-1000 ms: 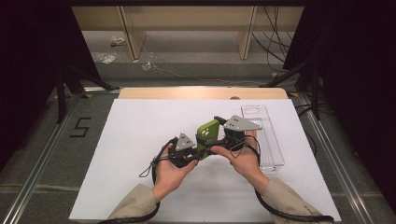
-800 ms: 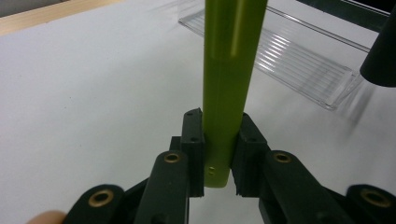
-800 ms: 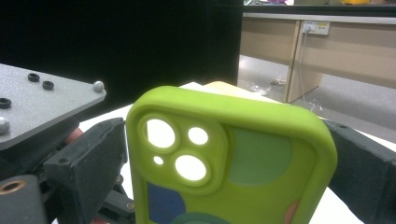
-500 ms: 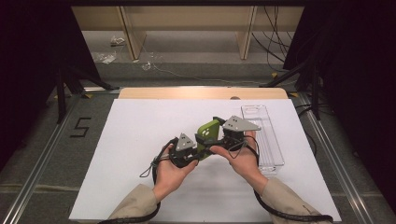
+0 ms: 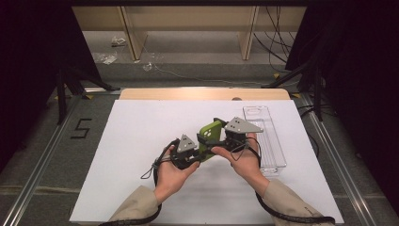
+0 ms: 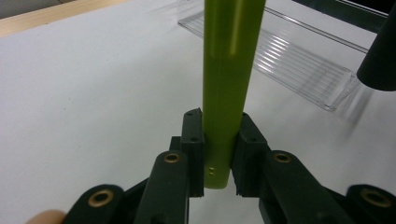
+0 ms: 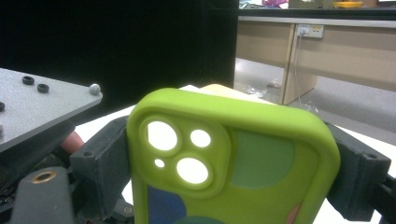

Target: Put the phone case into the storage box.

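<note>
- Your left gripper [image 5: 200, 149] is clenched on the green case [image 5: 211, 136]: in the left gripper view its two pads [image 6: 192, 140] press the case [image 6: 229, 79] edge-on from both sides, close to the case's near end.
- The case is held up off the white surface [image 5: 141, 141], near the middle of it and slightly to the right, between your two hands. In the high view it runs from near-left to far-right, tilted on its edge.
- Your right gripper [image 5: 221, 136] has its jaws either side of the far end of the case, across its width. In the right gripper view the camera-hole corner of the case [image 7: 224, 154] stands between the two pads [image 7: 105, 163], which sit right against its sides.
- Those right jaws have just been closing, with the case between them; I cannot tell whether they press it yet or merely touch.
- Your left hand [image 5: 171, 172] comes in from the near edge, palm up under its gripper; your right hand [image 5: 242, 157] sits just right of it.
- A clear tray [image 5: 270, 136] lies on the surface just right of your right hand, running near to far. It also shows in the left gripper view, beyond the case [image 6: 299, 65].
</note>
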`<action>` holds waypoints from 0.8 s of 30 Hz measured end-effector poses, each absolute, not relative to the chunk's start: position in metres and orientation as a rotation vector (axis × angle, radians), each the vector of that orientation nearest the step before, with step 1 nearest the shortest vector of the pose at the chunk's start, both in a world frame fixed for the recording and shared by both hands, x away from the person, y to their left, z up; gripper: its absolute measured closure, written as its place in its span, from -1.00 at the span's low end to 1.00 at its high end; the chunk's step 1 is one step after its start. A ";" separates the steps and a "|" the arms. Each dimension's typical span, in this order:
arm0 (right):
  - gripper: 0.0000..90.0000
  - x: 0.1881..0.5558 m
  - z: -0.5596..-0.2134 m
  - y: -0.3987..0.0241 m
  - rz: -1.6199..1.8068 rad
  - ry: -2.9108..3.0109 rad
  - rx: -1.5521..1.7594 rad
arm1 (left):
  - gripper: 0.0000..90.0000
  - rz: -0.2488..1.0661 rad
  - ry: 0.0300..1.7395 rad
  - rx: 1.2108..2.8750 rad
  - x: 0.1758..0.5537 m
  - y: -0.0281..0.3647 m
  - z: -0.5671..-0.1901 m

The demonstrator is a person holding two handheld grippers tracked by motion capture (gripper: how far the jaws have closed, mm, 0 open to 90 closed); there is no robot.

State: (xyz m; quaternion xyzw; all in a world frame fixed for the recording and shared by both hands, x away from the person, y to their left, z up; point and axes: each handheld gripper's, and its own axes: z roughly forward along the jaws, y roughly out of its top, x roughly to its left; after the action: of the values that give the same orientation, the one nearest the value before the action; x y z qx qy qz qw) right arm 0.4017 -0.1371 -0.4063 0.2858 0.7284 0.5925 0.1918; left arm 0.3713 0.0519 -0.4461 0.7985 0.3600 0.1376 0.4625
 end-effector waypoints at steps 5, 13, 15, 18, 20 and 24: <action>-0.65 0.402 -0.406 -0.137 1.668 2.039 0.797 | 0.71 0.336 0.886 1.959 0.371 0.052 -0.446; -0.63 0.402 -0.406 -0.137 1.666 2.042 0.798 | 0.70 0.339 0.882 1.960 0.372 0.052 -0.446; -0.63 0.401 -0.405 -0.137 1.666 2.043 0.796 | 0.70 0.341 0.881 1.959 0.371 0.052 -0.446; -0.63 0.401 -0.405 -0.137 1.668 2.043 0.792 | 0.70 0.346 0.878 1.957 0.372 0.052 -0.446; -0.63 0.401 -0.404 -0.137 1.668 2.042 0.791 | 0.69 0.347 0.877 1.952 0.371 0.052 -0.446; -0.62 0.400 -0.403 -0.137 1.669 2.036 0.787 | 0.69 0.352 0.868 1.951 0.371 0.053 -0.445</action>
State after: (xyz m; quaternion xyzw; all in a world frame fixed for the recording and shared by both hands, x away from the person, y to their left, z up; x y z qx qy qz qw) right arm 0.4001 -0.1374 -0.4028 0.2808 0.7267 0.5957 0.1955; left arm 0.3712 0.0525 -0.4446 0.7959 0.3542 0.1436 0.4696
